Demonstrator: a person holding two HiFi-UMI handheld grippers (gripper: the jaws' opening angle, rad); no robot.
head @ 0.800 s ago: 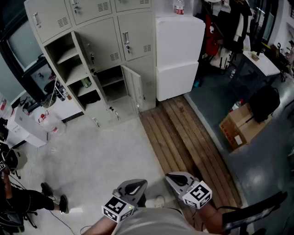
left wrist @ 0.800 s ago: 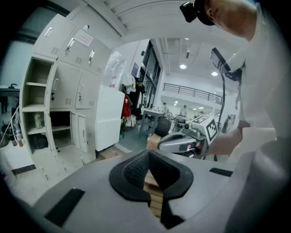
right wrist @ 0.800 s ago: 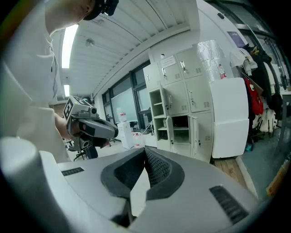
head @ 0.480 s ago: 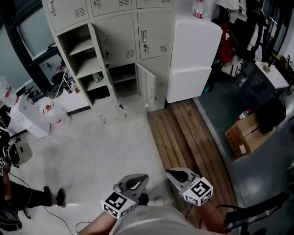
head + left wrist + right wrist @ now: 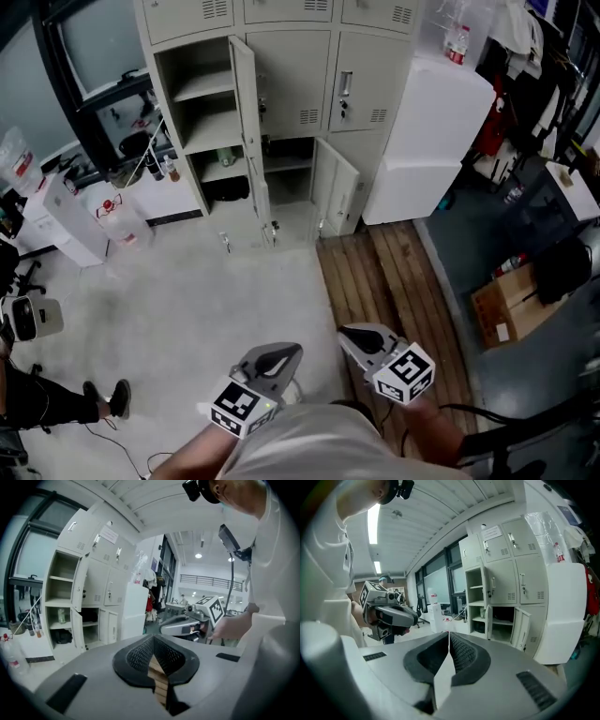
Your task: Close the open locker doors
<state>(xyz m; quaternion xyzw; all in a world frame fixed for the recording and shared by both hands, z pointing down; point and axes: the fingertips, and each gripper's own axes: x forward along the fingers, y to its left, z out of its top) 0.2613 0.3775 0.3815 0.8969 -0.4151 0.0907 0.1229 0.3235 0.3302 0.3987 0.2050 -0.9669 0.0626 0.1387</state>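
A beige metal locker bank (image 5: 291, 66) stands well ahead, its tall door (image 5: 245, 112) and small lower door (image 5: 339, 192) swung open. The left hand-held gripper (image 5: 281, 354) and right hand-held gripper (image 5: 359, 337) are pressed together, empty. Step closer, then push each door's free edge squarely.

Two locker doors stand open: a tall door (image 5: 243, 112) and a short door (image 5: 337, 192). Two grippers: left gripper (image 5: 284, 353) and right gripper (image 5: 351, 336). One cardboard box (image 5: 511, 309).

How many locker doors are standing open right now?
3: the left column's middle door, the left column's bottom door right below it, and the centre column's bottom door. Both left ones show nearly edge-on.
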